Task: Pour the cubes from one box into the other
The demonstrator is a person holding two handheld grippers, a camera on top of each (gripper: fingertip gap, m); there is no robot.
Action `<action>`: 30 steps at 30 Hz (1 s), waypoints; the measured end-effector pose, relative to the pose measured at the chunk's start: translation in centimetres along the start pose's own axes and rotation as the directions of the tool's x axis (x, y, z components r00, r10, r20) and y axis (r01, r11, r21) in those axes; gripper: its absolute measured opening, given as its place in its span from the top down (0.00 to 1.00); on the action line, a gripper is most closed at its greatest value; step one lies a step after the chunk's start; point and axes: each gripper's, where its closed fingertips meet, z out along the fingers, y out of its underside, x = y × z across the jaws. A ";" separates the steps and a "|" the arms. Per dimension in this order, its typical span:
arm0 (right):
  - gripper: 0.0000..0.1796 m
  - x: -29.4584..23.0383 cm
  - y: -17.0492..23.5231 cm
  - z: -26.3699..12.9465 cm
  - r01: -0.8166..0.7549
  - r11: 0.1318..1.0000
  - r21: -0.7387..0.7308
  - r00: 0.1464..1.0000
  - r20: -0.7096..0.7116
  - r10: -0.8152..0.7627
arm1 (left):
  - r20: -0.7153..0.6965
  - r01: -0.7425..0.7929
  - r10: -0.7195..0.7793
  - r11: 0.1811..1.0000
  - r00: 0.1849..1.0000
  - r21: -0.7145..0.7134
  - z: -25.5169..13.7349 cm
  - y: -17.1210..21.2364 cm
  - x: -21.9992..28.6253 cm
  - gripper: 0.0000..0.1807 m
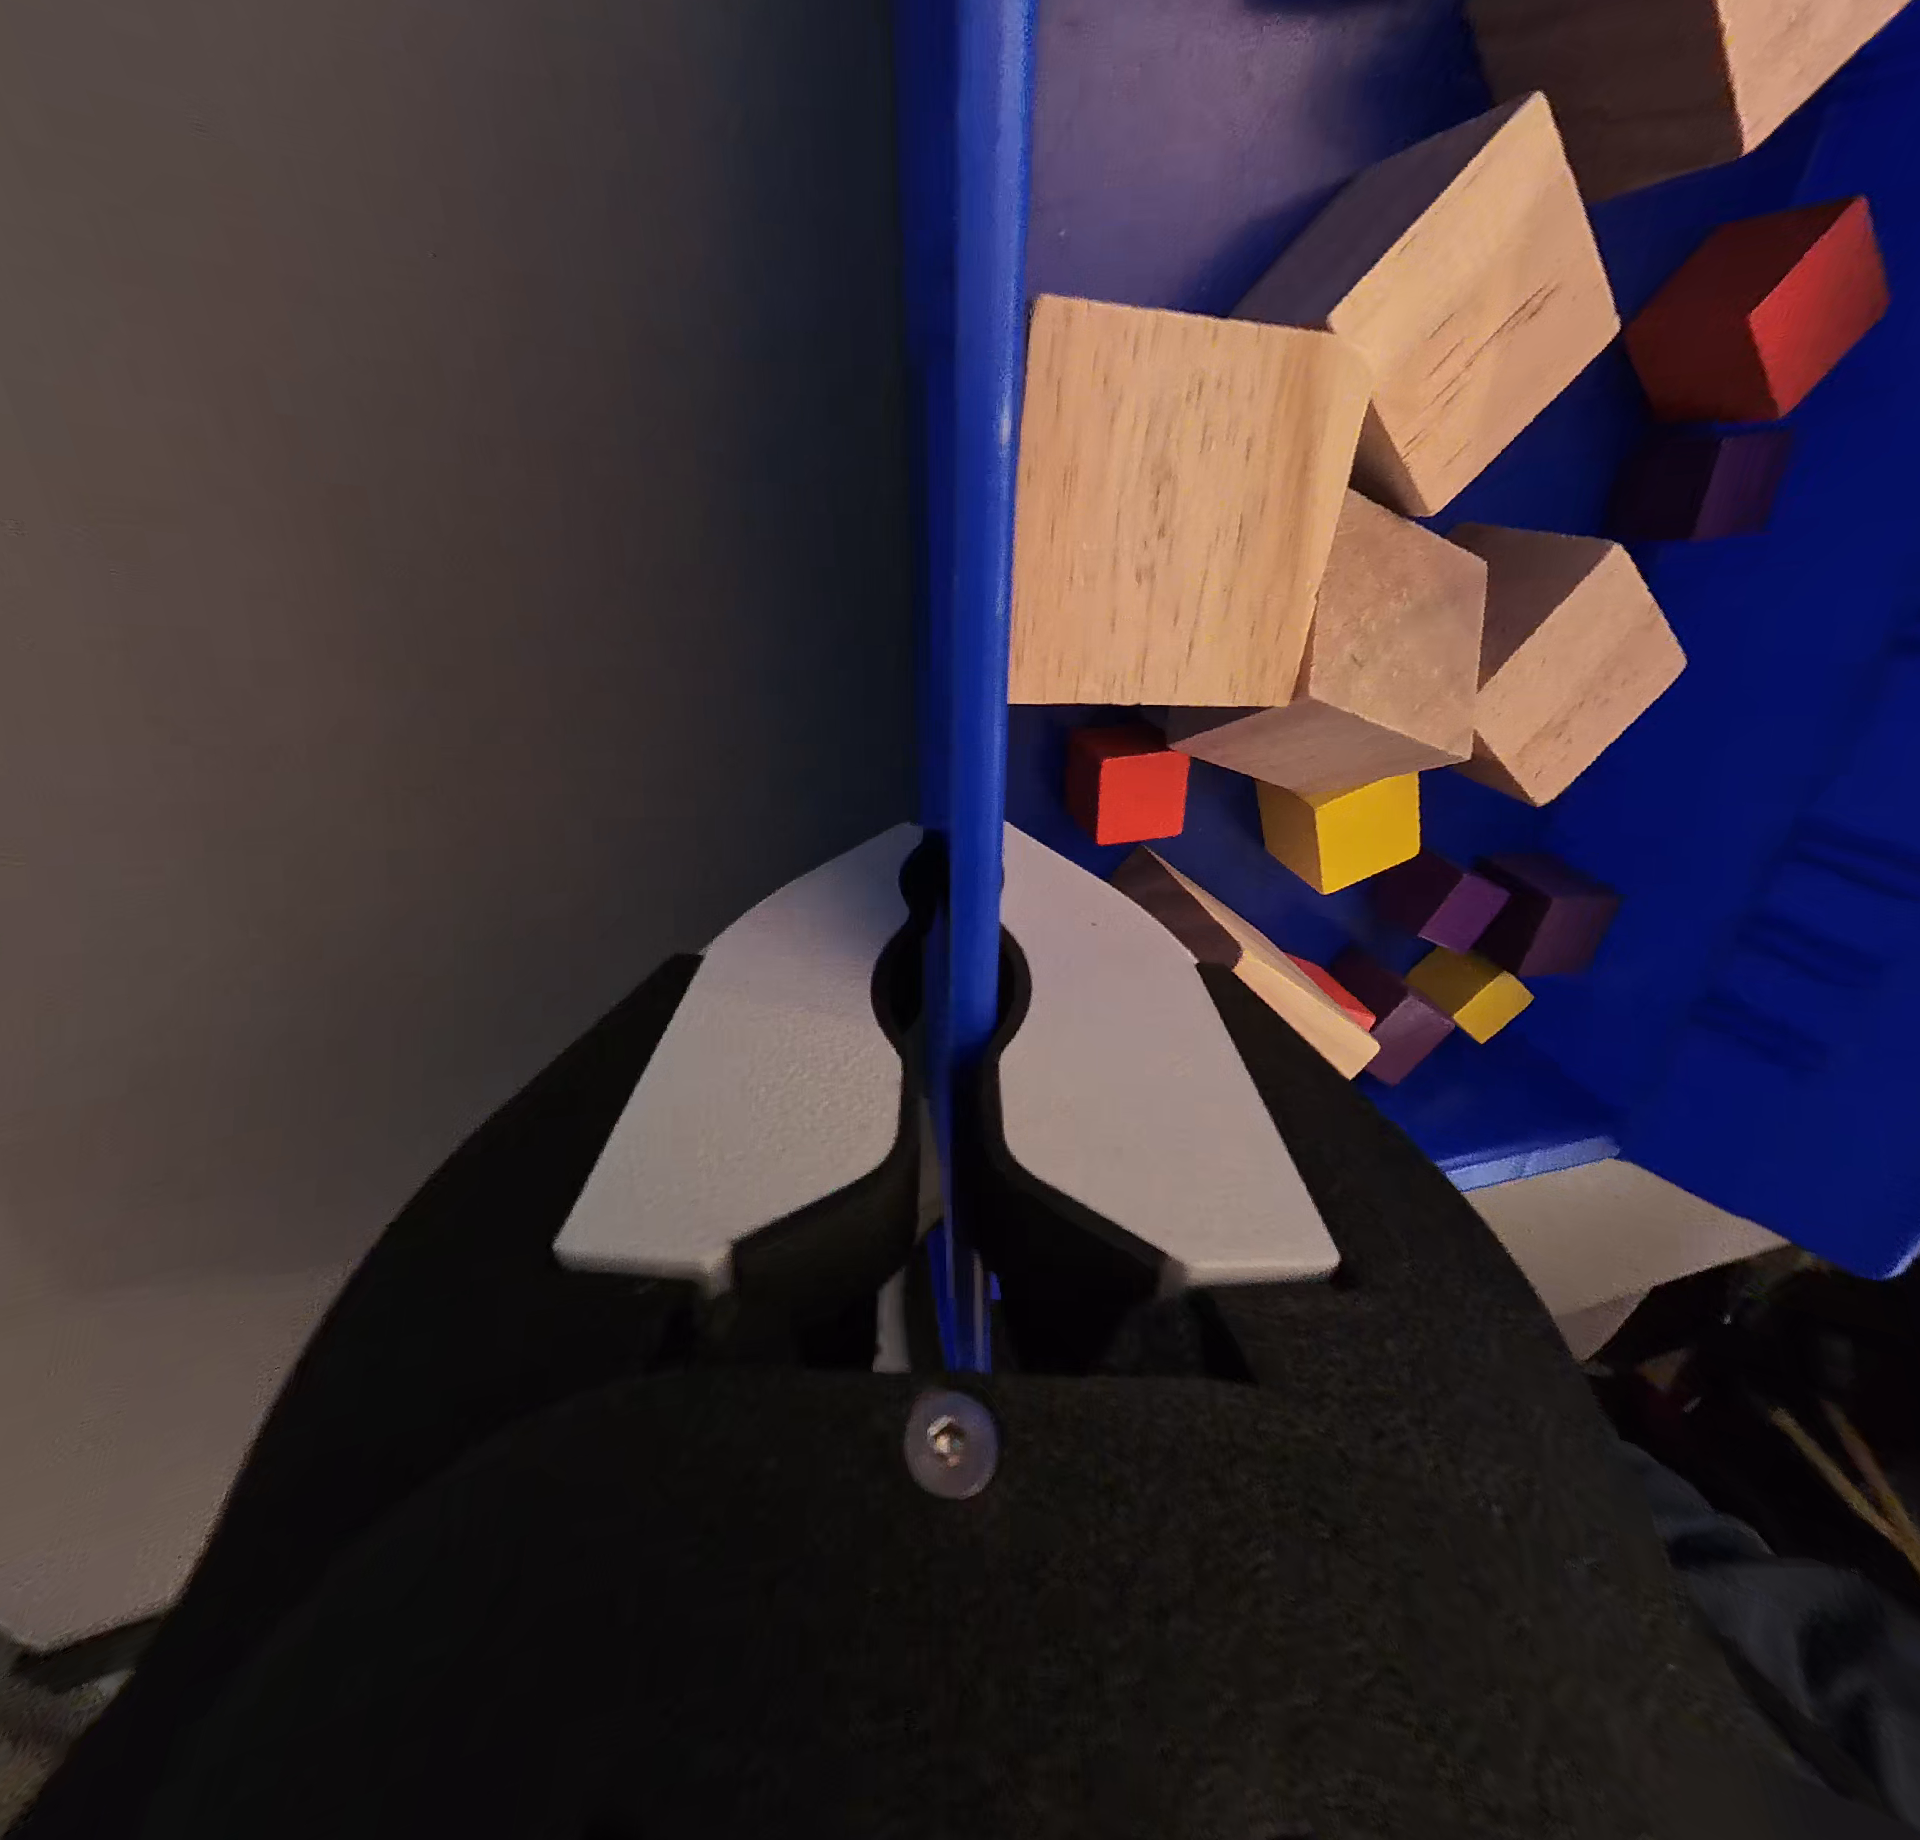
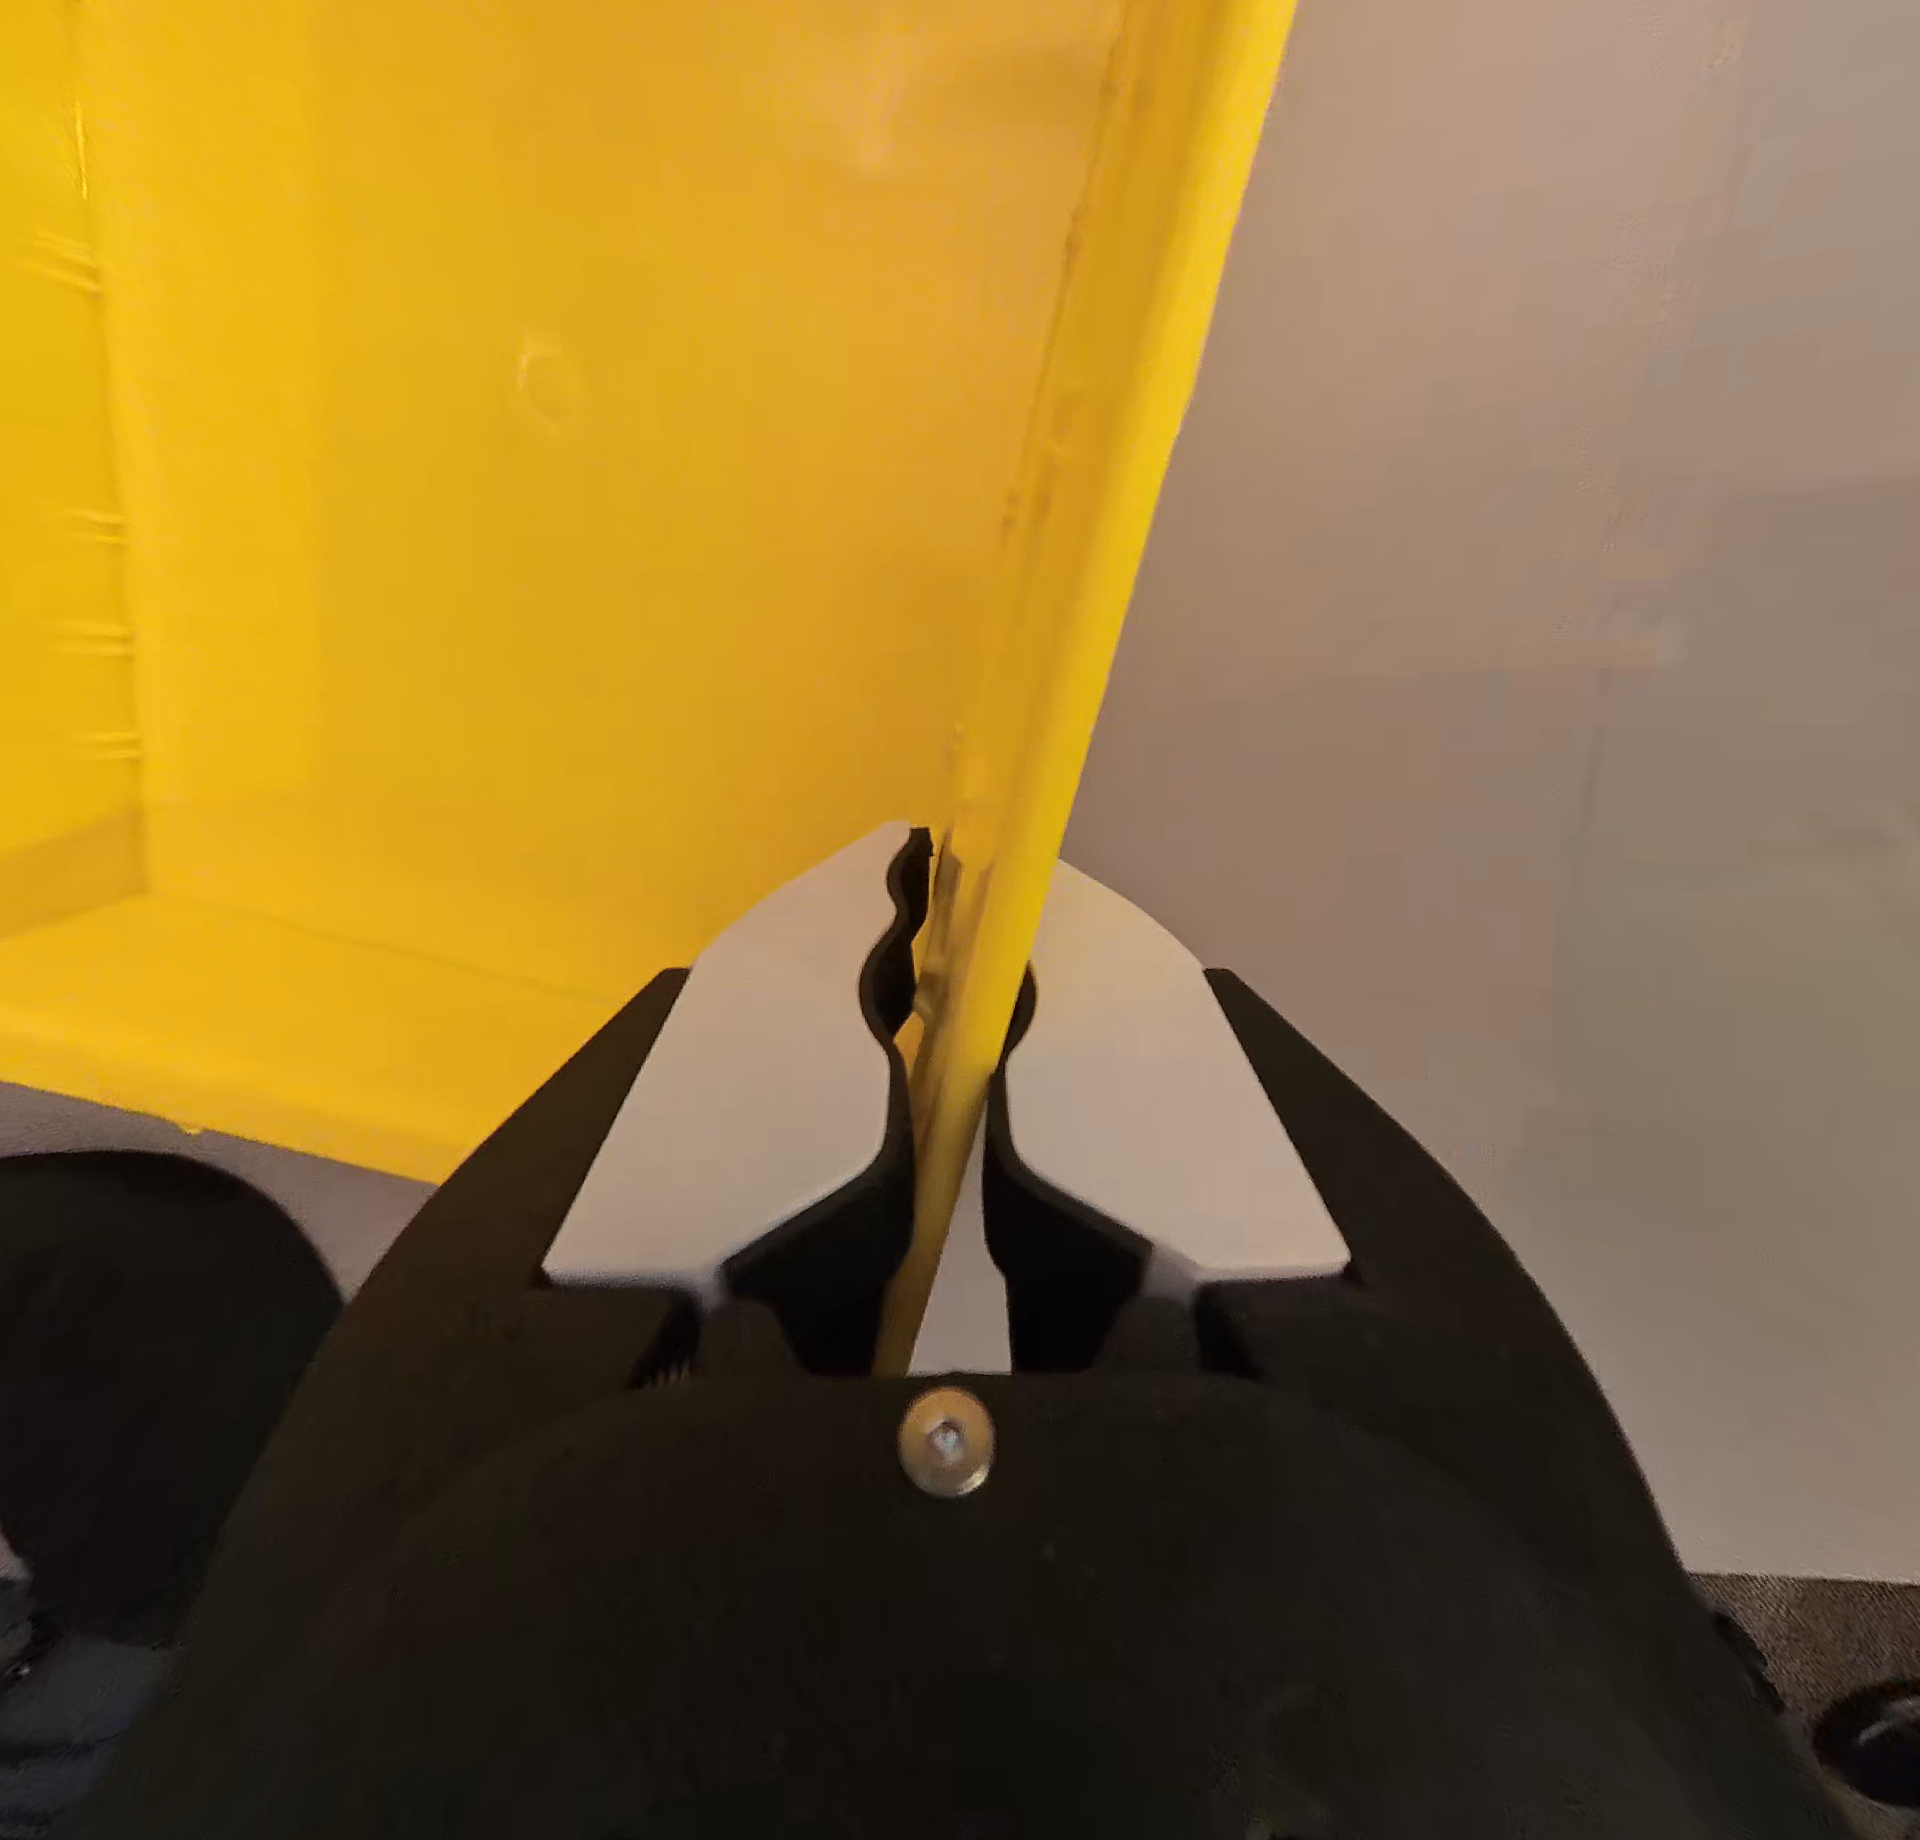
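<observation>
My left gripper [image 1: 961,917] is shut on the left wall of a blue box [image 1: 966,336]. Inside the blue box lie several plain wooden cubes [image 1: 1164,502], with small red cubes [image 1: 1127,788], yellow cubes [image 1: 1340,829] and purple cubes [image 1: 1548,912] among them. My right gripper [image 2: 961,917] is shut on the right wall of a yellow box [image 2: 1132,440]. The part of the yellow box's inside that shows [image 2: 582,419] holds nothing. Neither box shows in the other gripper's view.
A white table surface [image 2: 1507,647] lies to the right of the yellow box and a shaded one [image 1: 416,543] to the left of the blue box. Dark cloth and clutter [image 1: 1787,1458] show at the lower right of the left wrist view.
</observation>
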 end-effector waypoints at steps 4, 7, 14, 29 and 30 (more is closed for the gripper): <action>0.96 -4.2 -0.7 0.5 0.055 0.998 -0.005 0.998 0.015 -0.055 | 0.011 0.065 -0.066 0.998 0.998 0.020 -1.2 1.3 -4.4 0.97; 0.96 -7.3 -0.9 0.8 0.081 0.997 -0.010 0.996 0.031 -0.081 | 0.014 0.084 -0.084 0.996 0.996 0.030 -1.8 2.0 -6.7 0.97; 0.96 -12.4 -0.6 1.1 0.152 0.988 -0.027 0.987 0.060 -0.150 | 0.004 0.101 -0.101 0.994 0.995 0.049 -2.5 2.6 -9.2 0.97; 0.96 -14.6 0.3 1.1 0.226 0.974 -0.015 0.972 0.070 -0.225 | 0.003 0.138 -0.138 0.986 0.990 0.090 -2.9 3.1 -10.4 0.97; 0.95 -14.6 0.3 1.1 0.238 0.971 -0.015 0.969 0.072 -0.236 | 0.006 0.140 -0.141 0.986 0.990 0.091 -2.9 3.1 -10.5 0.97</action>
